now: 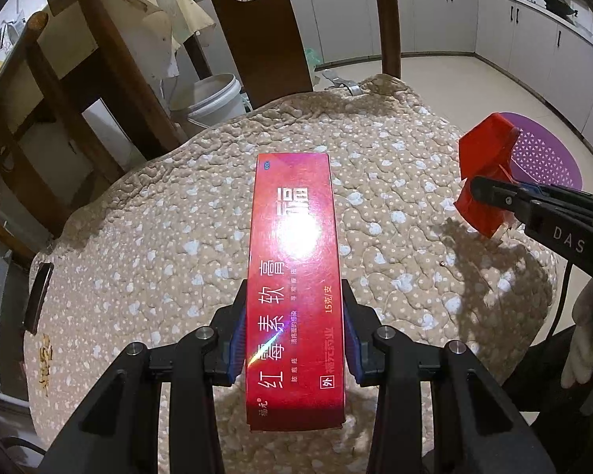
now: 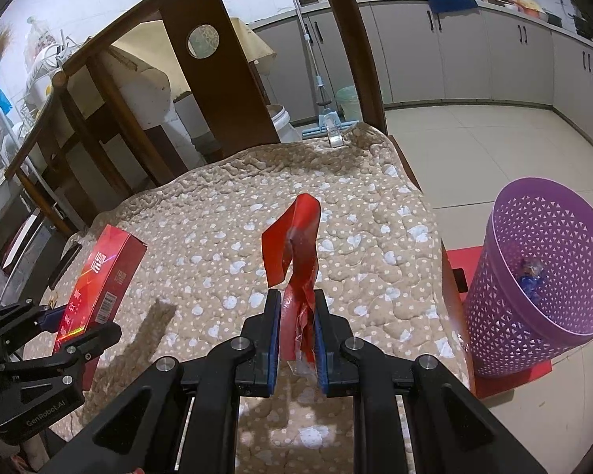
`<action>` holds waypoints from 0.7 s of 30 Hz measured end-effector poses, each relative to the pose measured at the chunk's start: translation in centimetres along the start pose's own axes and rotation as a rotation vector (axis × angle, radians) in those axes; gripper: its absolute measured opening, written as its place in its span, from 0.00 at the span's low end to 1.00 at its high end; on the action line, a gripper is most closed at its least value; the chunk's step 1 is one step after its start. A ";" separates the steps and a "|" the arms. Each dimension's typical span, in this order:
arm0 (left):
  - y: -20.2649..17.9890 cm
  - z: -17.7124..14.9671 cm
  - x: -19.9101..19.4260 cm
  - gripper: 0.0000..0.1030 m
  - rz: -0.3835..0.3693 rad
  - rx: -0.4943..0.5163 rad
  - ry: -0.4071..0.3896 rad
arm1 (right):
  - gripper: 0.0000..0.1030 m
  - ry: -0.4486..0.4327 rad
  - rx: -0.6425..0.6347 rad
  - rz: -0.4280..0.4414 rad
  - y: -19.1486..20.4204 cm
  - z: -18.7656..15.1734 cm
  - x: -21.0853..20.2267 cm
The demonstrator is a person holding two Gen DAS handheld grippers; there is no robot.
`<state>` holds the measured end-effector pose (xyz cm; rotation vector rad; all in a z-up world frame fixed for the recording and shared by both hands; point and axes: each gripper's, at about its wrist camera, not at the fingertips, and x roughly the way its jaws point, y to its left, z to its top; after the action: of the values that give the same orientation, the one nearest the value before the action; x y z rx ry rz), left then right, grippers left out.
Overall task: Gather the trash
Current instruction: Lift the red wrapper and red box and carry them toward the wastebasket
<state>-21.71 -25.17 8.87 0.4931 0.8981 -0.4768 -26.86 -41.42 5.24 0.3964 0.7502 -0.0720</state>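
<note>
A long red ointment box (image 1: 294, 276) with Chinese print is clamped lengthwise between the blue pads of my left gripper (image 1: 294, 296), above a beige dotted quilt (image 1: 158, 237). The same box (image 2: 99, 288) shows at the left of the right wrist view, held by the left gripper (image 2: 65, 322). My right gripper (image 2: 295, 300) is shut on a crumpled red wrapper (image 2: 296, 245) that sticks up past its fingertips. In the left wrist view that red wrapper (image 1: 486, 173) hangs at the right in the right gripper (image 1: 478, 191). A purple mesh bin (image 2: 533, 280) stands on the floor to the right.
The quilt covers a seat with a dark wooden chair back (image 1: 257, 31) behind it. A white bucket (image 1: 213, 94), a mop (image 2: 324, 118) and grey kitchen cabinets (image 2: 474, 51) lie beyond. The bin holds a blue wrapper (image 2: 531, 276) and sits on a red mat (image 2: 510, 375). A gloved hand (image 1: 589, 335) shows at the right edge.
</note>
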 end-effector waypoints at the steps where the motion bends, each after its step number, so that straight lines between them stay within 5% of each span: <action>1: 0.0 0.0 0.0 0.37 0.001 0.000 0.001 | 0.16 -0.001 0.001 0.000 0.0 0.0 0.0; 21: -0.4 0.1 -0.2 0.37 -0.026 0.009 -0.009 | 0.16 -0.021 0.019 -0.006 -0.5 0.3 -0.8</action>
<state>-22.01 -25.48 9.02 0.4879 0.8949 -0.5070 -27.34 -42.09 5.79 0.4105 0.7300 -0.0887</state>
